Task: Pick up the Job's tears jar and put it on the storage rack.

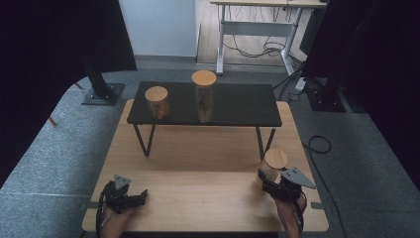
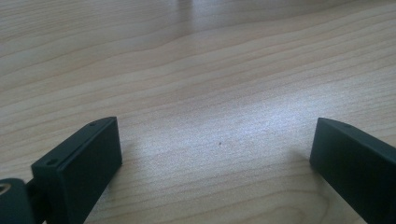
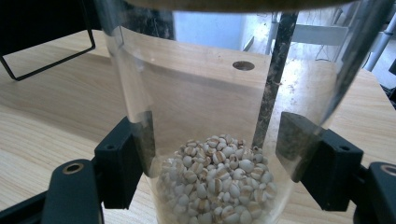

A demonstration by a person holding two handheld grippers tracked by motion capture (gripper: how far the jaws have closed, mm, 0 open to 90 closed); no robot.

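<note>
black shelf point(image 1: 237, 106) | two lidded jars on it | wooden table point(image 1: 198, 163)

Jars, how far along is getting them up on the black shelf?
Two jars already stand on the black shelf. The third jar, part full of pale grains, is between the right gripper's jaws, low at the table's right front. The left gripper rests open over bare wood. Left, probably: lift the third jar onto the shelf.

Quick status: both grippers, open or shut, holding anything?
Left gripper: open, holding nothing, over the wooden table.
Right gripper: shut on the clear glass jar of pale grains.
</note>
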